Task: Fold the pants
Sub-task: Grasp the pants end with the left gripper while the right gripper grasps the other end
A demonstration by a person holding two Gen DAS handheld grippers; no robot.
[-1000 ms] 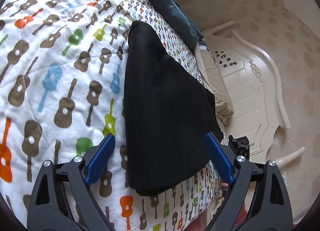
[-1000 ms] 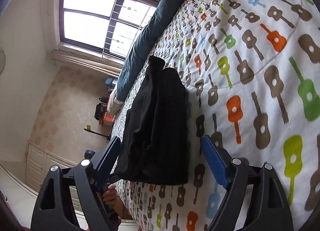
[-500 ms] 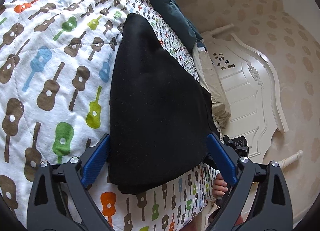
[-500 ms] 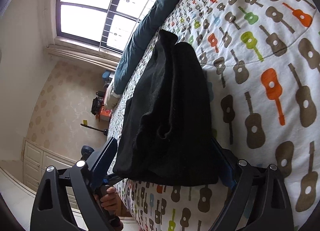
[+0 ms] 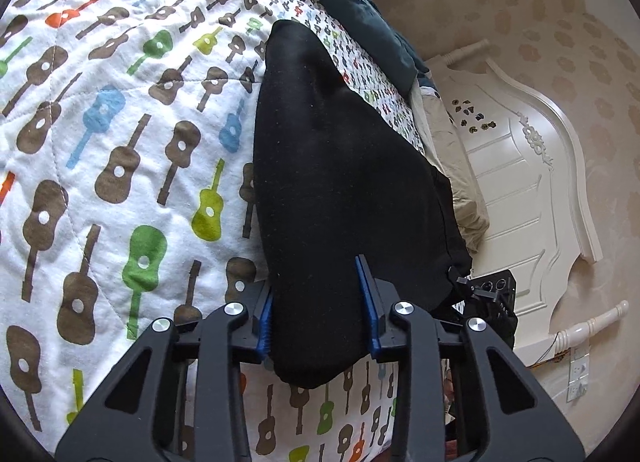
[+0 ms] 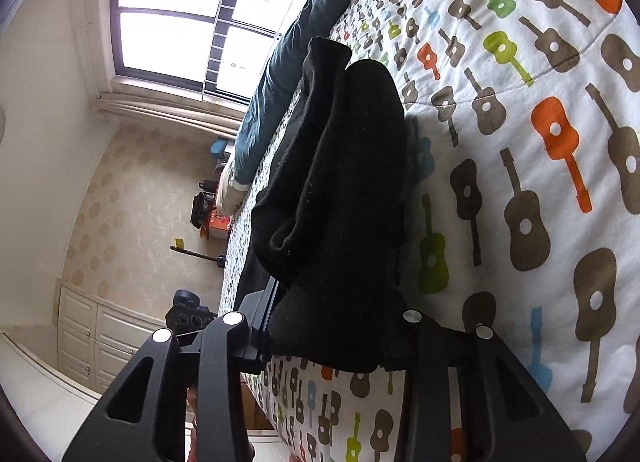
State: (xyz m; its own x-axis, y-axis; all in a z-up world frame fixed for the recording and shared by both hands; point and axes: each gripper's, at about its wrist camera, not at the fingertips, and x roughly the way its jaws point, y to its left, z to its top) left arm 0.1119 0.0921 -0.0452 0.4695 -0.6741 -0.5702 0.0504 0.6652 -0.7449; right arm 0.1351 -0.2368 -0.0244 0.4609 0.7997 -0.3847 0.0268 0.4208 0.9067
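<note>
The left gripper is closing with the near end of the black pants bunched between its blue pads, which already press the cloth. The right gripper is closing likewise on its own near end of the pants. The pants lie folded lengthwise along the quilt's edge. The cloth looks soft, thick and limp, likely to sag, so both ends need a hold through all layers.

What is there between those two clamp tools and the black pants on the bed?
Nothing visible. Both tools are closing with the black pants already between their jaws: the left tool at one near corner, the right tool at the other. Only the guitar-print quilt lies beneath.
</note>
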